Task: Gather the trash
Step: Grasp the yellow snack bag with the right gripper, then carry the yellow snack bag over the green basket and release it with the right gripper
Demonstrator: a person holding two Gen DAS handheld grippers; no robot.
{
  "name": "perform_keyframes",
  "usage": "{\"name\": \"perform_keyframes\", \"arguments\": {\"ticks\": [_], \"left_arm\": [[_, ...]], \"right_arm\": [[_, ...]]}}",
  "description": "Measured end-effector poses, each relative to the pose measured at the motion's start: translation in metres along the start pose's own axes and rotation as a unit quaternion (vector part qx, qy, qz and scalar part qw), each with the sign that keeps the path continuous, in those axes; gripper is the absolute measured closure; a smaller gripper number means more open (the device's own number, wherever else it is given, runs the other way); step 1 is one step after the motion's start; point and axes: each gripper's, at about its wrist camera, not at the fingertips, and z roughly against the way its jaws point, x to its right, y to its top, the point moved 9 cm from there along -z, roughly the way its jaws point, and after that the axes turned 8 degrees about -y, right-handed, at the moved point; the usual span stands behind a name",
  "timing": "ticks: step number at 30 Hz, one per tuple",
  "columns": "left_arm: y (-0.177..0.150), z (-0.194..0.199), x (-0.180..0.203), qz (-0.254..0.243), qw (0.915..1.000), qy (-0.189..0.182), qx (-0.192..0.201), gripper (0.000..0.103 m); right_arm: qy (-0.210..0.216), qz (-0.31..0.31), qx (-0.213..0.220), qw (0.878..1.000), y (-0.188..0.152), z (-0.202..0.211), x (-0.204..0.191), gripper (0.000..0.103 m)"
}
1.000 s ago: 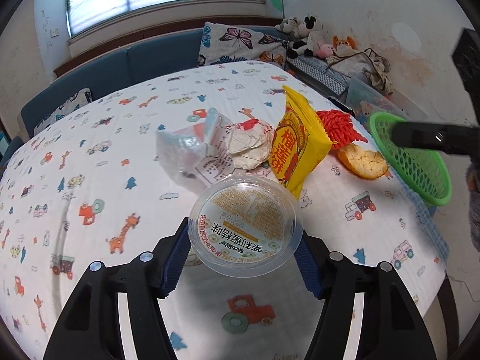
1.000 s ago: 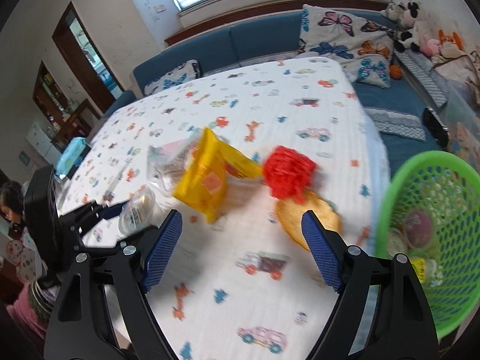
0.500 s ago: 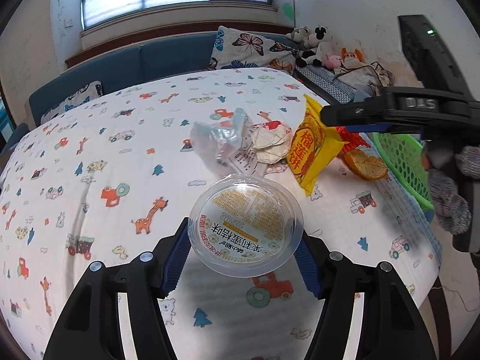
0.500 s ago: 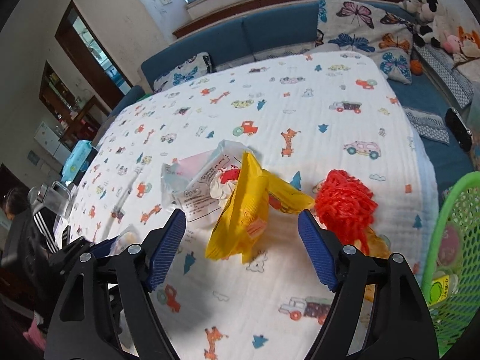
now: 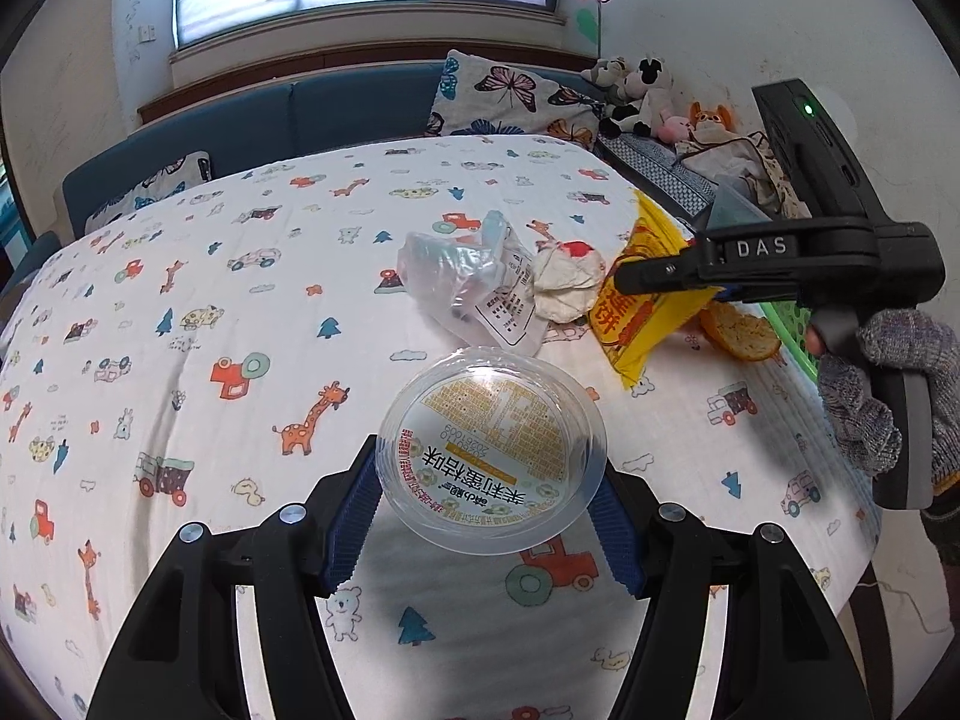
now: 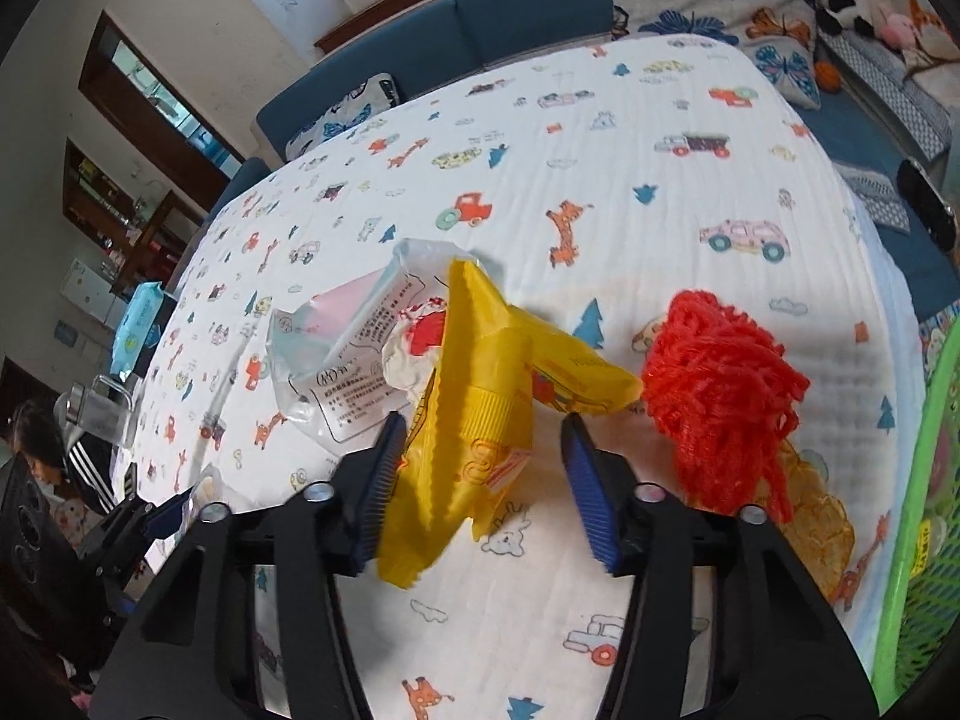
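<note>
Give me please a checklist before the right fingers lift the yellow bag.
1. Yellow bag between the right gripper fingers: ok.
2. Both fingers pressing the bag: not ok; they have just been closing, but a gap shows on one side.
3. Red yarn outside the grip: ok.
4. Green basket in view: ok.
5. Left gripper gripping the plastic cup: ok.
</note>
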Motion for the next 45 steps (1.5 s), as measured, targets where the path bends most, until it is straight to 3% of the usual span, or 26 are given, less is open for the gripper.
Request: {"name": "perform_keyframes", "arguments": {"ticks": [10,27,33,45], "left_arm": [[0.002,0.000,0.004,-0.002,1.0000,-0.003,0.002,0.041],[0.018,0.001,0.058,-0.044,0.9987,-0.026,0.007,0.041],[0.025,-0.006,0.095,-0.073,0.9963,-0.045,0.005,0.041],[0.041,-0.024,0.168,-0.124,0.9891,-0.079,-0.003,0.041]], "right_arm": [[0.016,-0.013,0.022,1.000,-0.008,0.025,0.008,0.076],[0.039,-0.038,0.080,0.995,-0.033,0.111,0.039,0.078],[0.012,-0.058,0.108,0.992,-0.042,0.147,0.078,0.078],[-0.077,-0.134,0.140,0.978,-0.059,0.192,0.195,0.075]]}}
